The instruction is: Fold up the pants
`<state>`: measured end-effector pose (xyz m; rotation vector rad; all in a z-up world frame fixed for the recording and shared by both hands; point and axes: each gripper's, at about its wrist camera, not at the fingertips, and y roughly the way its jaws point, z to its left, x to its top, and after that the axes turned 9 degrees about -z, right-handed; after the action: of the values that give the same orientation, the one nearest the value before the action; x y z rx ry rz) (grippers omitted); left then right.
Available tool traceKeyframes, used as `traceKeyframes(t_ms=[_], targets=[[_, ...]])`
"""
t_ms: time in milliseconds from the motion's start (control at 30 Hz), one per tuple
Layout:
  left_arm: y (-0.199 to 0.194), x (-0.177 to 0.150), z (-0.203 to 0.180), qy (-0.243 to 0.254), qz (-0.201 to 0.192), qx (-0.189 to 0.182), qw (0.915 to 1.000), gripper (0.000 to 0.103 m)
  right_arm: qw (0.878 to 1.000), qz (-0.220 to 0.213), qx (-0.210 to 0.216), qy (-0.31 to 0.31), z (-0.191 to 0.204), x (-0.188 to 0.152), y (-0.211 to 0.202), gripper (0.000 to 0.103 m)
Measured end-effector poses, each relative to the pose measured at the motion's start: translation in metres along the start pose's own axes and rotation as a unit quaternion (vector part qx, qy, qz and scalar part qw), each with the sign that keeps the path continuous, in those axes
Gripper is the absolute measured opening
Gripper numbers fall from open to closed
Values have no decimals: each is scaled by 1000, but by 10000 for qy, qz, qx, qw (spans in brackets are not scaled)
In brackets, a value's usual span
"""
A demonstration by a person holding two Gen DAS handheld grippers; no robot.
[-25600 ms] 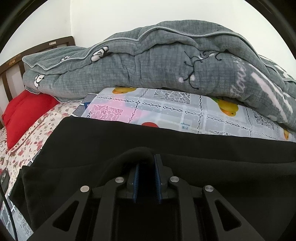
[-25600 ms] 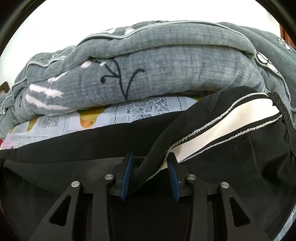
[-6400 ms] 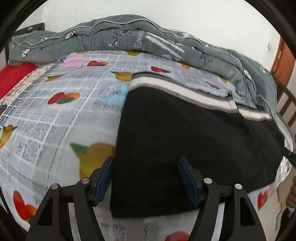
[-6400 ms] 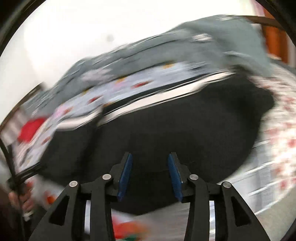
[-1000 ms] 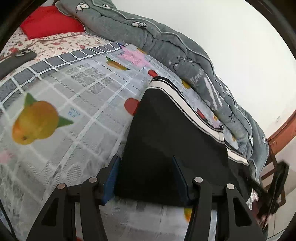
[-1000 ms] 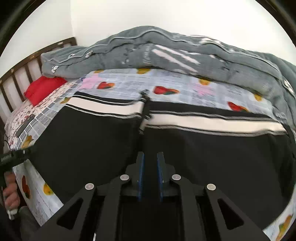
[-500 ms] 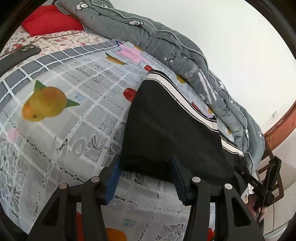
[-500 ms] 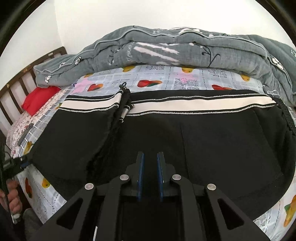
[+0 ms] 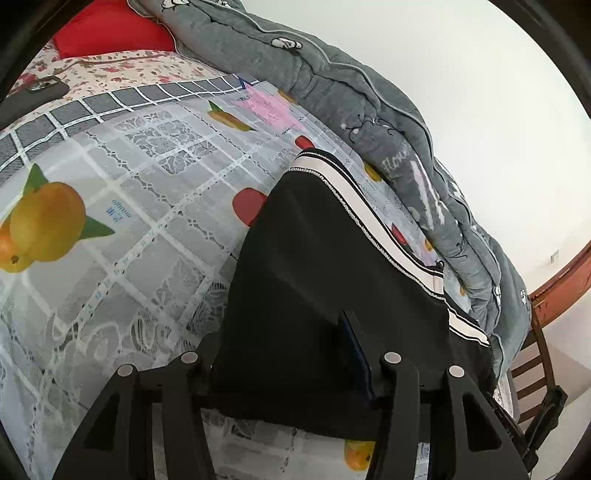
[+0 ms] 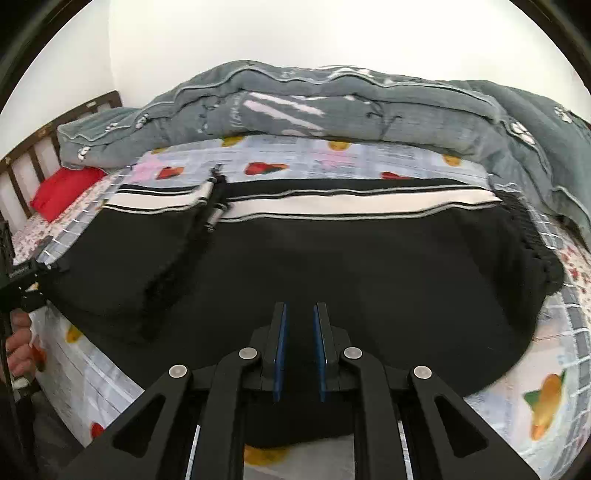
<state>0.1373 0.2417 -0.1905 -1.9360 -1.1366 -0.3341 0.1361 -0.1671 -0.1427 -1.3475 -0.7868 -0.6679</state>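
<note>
Black pants (image 10: pixel 332 266) with a white side stripe (image 10: pixel 332 203) lie folded on the fruit-print cloth (image 9: pixel 110 221). In the left wrist view the pants (image 9: pixel 314 277) run away from me. My left gripper (image 9: pixel 284 350) is open, its jaws straddling the near left corner of the pants; the left finger is hidden behind the fabric. My right gripper (image 10: pixel 298 350) has its blue pads close together over the near edge of the pants, shut on a fold of the black fabric. The left gripper also shows in the right wrist view (image 10: pixel 26 280) at the far left.
A grey quilt (image 10: pixel 332 110) is piled along the back of the bed. A red pillow (image 9: pixel 107 33) and a dark phone (image 9: pixel 33 92) lie at the head end. A wooden headboard (image 10: pixel 29 162) and a wooden chair (image 9: pixel 535 354) stand at the sides.
The left gripper has pushed in onto the pants corner, so the fabric now covers its left finger. The right gripper has drawn back a little and the pants look flatter.
</note>
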Motion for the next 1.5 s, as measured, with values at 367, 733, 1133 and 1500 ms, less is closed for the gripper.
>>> traceKeyframes(t_ms=[367, 733, 1133, 1500], targets=[[-18, -7, -36, 277, -382, 645, 9968, 16, 9983, -96, -287, 492, -72, -22, -25, 19], [-25, -15, -205, 1973, -902, 144, 9761, 13, 9951, -419, -312, 840, -131, -36, -62, 19], [24, -102, -278, 2482, -133, -398, 9678, 13, 9942, -295, -425, 941, -164, -45, -67, 19], [53, -155, -299, 2701, 534, -464, 9602, 13, 9958, -268, -267, 830, -159, -51, -76, 20]])
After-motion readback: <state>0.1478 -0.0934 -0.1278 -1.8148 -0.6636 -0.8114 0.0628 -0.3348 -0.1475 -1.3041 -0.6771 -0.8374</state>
